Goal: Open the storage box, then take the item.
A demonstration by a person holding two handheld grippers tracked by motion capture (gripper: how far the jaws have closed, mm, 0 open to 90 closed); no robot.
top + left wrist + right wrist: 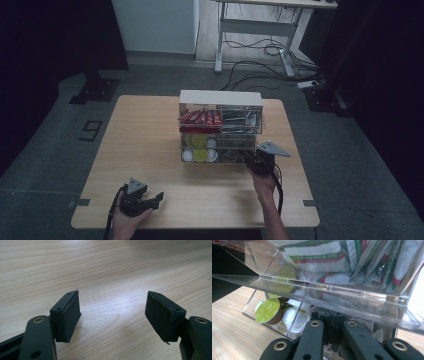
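A clear acrylic organizer (220,127) with two tiers stands at the back middle of the wooden table (145,145). Its upper tier holds red sachets (200,118) and green-and-white sachets (317,257). Its lower tier holds green-lidded capsules (267,310) and white capsules (295,318). My right gripper (252,161) reaches into the lower right compartment. In the right gripper view its jaws (331,317) stand close together, shut, and the tips are hidden among the contents. My left gripper (155,199) rests low at the table's front left, open (112,293), with bare wood between its pads.
The table's front edge runs just beneath both hands. On the floor behind the table are a desk frame (255,35), loose cables (260,70) and a black stand base (95,90). Bare wood lies left of the organizer.
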